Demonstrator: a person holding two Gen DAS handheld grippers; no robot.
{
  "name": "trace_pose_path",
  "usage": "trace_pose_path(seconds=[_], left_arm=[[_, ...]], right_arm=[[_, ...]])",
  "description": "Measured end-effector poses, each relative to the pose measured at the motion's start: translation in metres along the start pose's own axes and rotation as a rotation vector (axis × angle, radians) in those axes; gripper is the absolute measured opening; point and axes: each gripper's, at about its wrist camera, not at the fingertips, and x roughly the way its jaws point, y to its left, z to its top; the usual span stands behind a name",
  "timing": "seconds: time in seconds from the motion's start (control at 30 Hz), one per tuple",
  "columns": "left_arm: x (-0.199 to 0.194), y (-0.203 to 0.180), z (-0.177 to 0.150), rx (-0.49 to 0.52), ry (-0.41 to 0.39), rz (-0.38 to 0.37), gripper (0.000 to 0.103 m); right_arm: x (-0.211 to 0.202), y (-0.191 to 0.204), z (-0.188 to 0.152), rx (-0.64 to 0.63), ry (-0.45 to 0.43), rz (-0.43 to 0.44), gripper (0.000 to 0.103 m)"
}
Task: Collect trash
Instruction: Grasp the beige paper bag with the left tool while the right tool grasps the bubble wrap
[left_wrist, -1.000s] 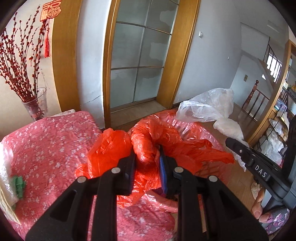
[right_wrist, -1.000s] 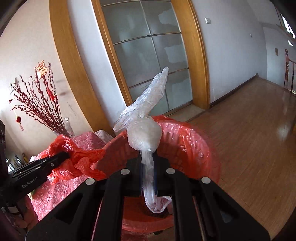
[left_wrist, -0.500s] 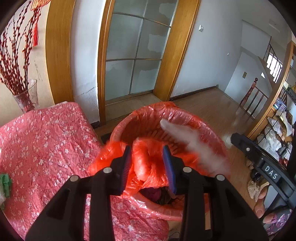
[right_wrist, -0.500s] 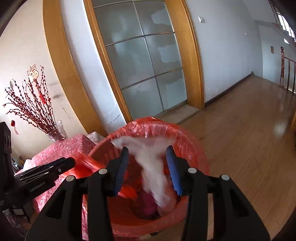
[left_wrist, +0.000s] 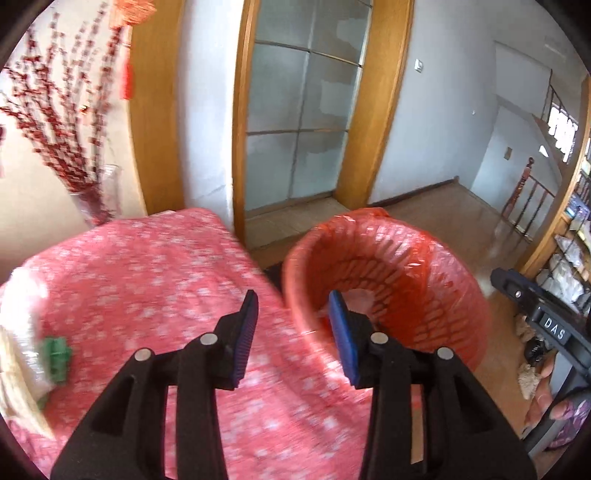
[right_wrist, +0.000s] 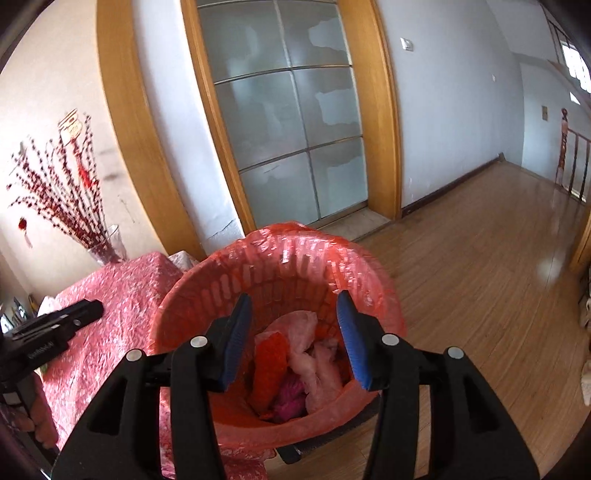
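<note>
Both bags (right_wrist: 306, 354) below right gripper (right_wrist: 293, 338).

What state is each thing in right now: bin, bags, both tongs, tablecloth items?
Trash bin: upright, lined with red film, partly filled.
Red bag: crumpled inside bin.
Clear bag: crumpled inside bin.
Left tongs: opening, nothing between them.
Right tongs: opening, empty, above bin.
Green item: lying on tablecloth.
</note>
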Motion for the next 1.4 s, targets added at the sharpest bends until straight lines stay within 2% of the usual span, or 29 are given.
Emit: trace_pose_path(seconds=[0.1, 0.27, 0.43, 0.53, 0.7, 0.93, 1.0, 1.07, 1.17, 1.4], left_arm=[[-0.017, 0.023, -0.007, -0.017, -0.018, 0.040, 0.042], [-0.054, 0.077, -0.026, -0.054, -0.046, 0.151, 0.042], [-0.094, 0.143, -0.051, -0.102, -0.066, 0.338, 0.047], [-0.106, 0.189, -0.064, -0.181, -0.046, 0.420, 0.047], [-0.106, 0.237, -0.079, -0.294, -0.013, 0.429, 0.047], [-0.081, 0.256, -0.091, -0.333, 0.068, 0.426, 0.047], [-0.082, 0.255, -0.099, -0.336, 0.073, 0.421, 0.040], [-0.082, 0.255, -0.100, -0.340, 0.071, 0.406, 0.019], [-0.087, 0.254, -0.099, -0.333, 0.057, 0.404, 0.005], [-0.114, 0.255, -0.098, -0.318, 0.012, 0.428, 0.004]], right_arm=[[0.001, 0.012, -0.002, -0.028, 0.009, 0.021, 0.049], [0.001, 0.044, -0.009, -0.078, 0.031, 0.076, 0.049], [0.002, 0.080, -0.018, -0.133, 0.053, 0.152, 0.049], [0.004, 0.105, -0.025, -0.164, 0.072, 0.200, 0.049], [0.008, 0.145, -0.037, -0.211, 0.100, 0.271, 0.049], [0.010, 0.183, -0.047, -0.258, 0.126, 0.329, 0.049], [0.010, 0.189, -0.049, -0.269, 0.131, 0.338, 0.049], [0.011, 0.195, -0.051, -0.278, 0.136, 0.345, 0.049], [0.011, 0.203, -0.054, -0.287, 0.146, 0.361, 0.049], [0.008, 0.236, -0.061, -0.329, 0.155, 0.424, 0.049]])
